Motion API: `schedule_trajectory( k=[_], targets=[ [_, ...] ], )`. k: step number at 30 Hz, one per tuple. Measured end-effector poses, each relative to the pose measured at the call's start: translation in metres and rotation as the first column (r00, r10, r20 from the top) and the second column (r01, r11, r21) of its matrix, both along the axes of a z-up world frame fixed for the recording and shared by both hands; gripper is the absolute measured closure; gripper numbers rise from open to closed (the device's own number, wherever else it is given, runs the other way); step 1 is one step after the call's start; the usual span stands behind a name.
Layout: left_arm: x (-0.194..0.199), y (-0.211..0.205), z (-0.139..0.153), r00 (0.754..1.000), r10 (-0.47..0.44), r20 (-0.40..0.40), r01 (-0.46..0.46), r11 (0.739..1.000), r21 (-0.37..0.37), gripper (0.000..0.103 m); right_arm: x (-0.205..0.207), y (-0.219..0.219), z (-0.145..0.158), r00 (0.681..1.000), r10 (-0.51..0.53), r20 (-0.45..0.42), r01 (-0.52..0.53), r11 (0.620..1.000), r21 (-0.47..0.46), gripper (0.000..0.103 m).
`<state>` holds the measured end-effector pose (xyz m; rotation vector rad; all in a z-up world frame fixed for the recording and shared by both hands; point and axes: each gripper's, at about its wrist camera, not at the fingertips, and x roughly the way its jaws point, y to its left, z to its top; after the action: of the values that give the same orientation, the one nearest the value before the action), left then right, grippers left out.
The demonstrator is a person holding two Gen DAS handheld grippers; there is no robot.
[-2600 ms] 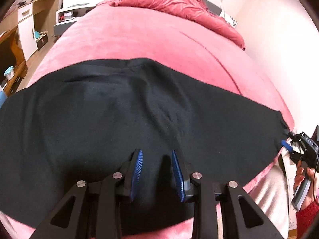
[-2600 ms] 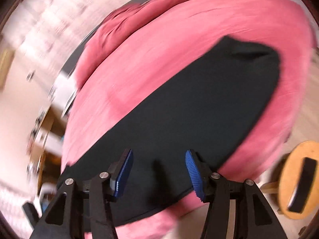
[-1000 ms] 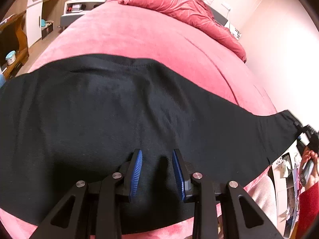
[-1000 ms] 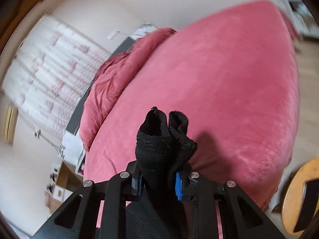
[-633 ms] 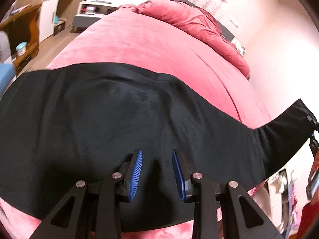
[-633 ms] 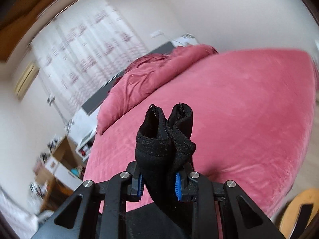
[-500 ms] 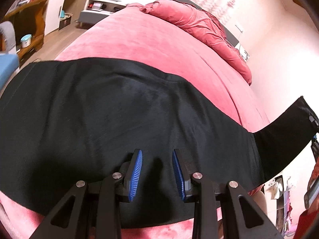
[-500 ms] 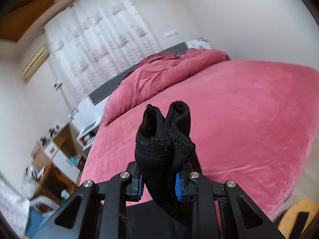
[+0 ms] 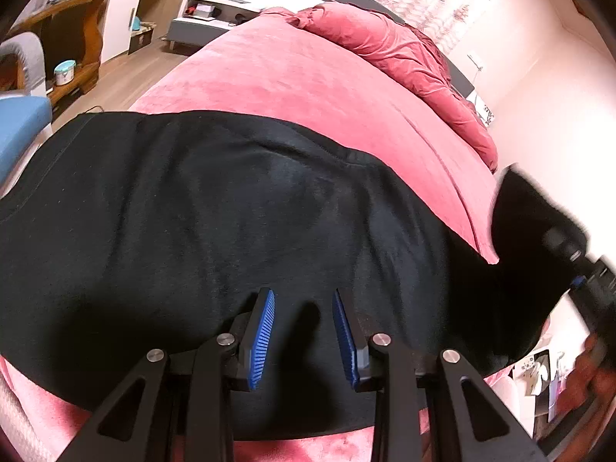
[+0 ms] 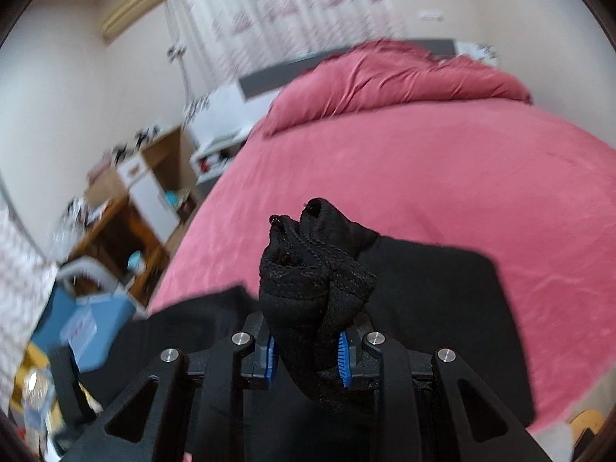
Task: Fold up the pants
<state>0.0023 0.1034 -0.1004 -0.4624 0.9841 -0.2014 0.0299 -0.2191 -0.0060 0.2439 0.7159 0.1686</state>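
Bedroom: pink bed fills both my views, with a rumpled duvet at the far end.
Pants: black pants lie spread flat across the near edge of the bed, one end lifted off at the right.
Right gripper: my right gripper has its jaws clamped narrow on the bunched cuff end.
Left gripper: my left gripper sits over the pants, jaws partly apart, nothing between them; I cannot tell if the tips press the cloth.
Risk: unpinned, the middle could drag and the fold skew.
Risk, grip: the thick wad may slip free mid-carry.
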Motion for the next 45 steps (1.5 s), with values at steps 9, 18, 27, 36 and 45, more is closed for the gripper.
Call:
schedule_trajectory(
  k=[9, 18, 27, 36, 45],
  targets=[
    [-0.002, -0.003, -0.003, 1.0, -0.012, -0.014, 0.012, 1.0, -0.002, 0.071, -0.004, 0.042, -0.075, 0.987, 0.104, -0.125, -0.116, 0.989, -0.087, 0.075],
    [0.004, -0.024, 0.001, 0.997, -0.075, -0.021, 0.074, 0.997, -0.025, 0.071, -0.02, 0.037, -0.094, 0.96, 0.225, -0.165, -0.215, 0.973, 0.081, 0.031],
    [0.028, -0.065, 0.021, 0.982, -0.191, 0.014, 0.191, 0.977, -0.099, 0.071, -0.058, -0.059, -0.052, 0.999, 0.037, -0.005, -0.036, 0.99, 0.138, 0.049],
    [0.057, -0.135, 0.001, 0.949, -0.305, -0.084, 0.292, 0.946, -0.139, 0.059, -0.047, -0.161, -0.079, 0.961, -0.22, -0.166, 0.237, 0.967, 0.091, 0.077],
    [0.042, -0.138, 0.015, 0.949, -0.304, -0.09, 0.288, 0.945, -0.154, 0.089, -0.032, -0.157, -0.083, 0.947, -0.249, -0.204, 0.266, 0.962, 0.063, 0.08]
  ],
)
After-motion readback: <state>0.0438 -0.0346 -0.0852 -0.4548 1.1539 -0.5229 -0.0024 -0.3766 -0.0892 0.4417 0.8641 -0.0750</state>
